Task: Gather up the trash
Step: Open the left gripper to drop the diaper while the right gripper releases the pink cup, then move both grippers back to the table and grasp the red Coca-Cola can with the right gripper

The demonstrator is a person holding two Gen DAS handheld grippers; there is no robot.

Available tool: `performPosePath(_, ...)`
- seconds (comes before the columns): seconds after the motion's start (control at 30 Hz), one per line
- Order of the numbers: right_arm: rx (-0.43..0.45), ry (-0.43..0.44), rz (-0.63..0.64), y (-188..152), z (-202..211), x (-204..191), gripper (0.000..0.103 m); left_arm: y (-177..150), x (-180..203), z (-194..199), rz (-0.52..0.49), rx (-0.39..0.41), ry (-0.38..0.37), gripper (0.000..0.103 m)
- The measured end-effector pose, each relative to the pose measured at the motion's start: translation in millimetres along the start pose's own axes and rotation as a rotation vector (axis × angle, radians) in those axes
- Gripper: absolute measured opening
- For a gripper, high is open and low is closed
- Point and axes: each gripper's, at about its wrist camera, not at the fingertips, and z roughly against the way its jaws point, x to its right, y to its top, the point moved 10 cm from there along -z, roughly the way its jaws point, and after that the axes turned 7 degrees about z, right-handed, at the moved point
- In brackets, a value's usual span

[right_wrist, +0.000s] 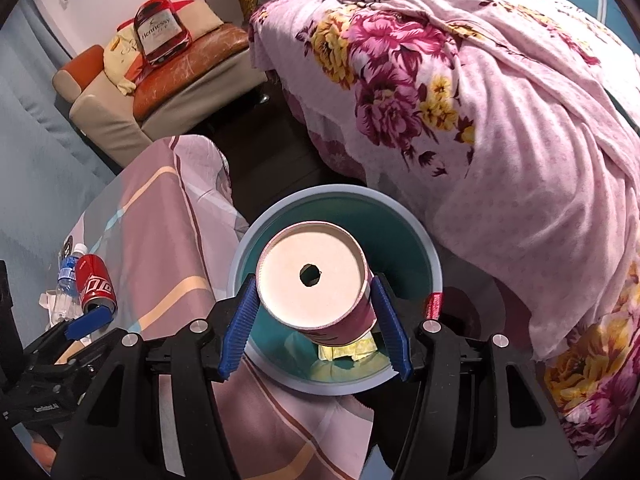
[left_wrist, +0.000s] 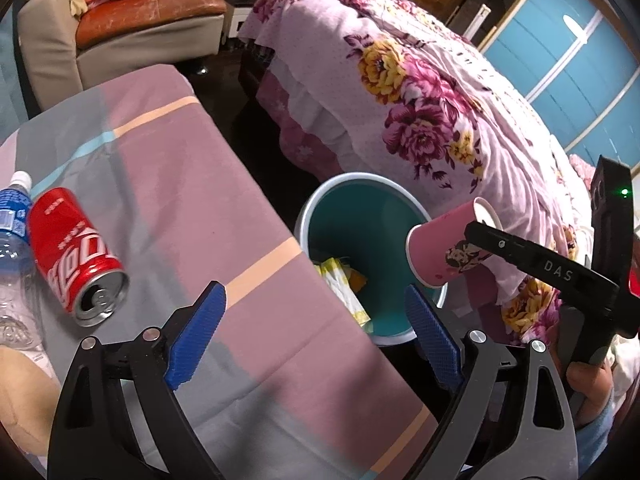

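Cup (right_wrist: 316, 280) sits clamped in the right gripper (right_wrist: 316, 320), long axis pointing down into the teal bin (right_wrist: 436, 264) at frame centre, seemingly right over it. Left gripper (left_wrist: 316, 332) gapes empty; red can (left_wrist: 76, 256) lies lower left, nearer that hand.

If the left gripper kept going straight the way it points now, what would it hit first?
Probably the striped tablecloth near the table's edge: the open left gripper aims there, with the bin just beyond. Depth is unclear.

L gripper (left_wrist: 316, 332) jaws wide apart, nothing between. R gripper (right_wrist: 316, 328) pads clamped on load, angled down.
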Motion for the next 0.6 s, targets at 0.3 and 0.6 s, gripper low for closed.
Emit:
performPosePath(0.3,-0.022,0.018,0.028,-3,2,-24,0.070,4,-25,25,0.043,0.038,0.005,0.094)
performPosePath(0.6,-0.015,0.019,0.083,0,15,-55,0.073,4,-57,55,0.088,0.083,0.019,0.096)
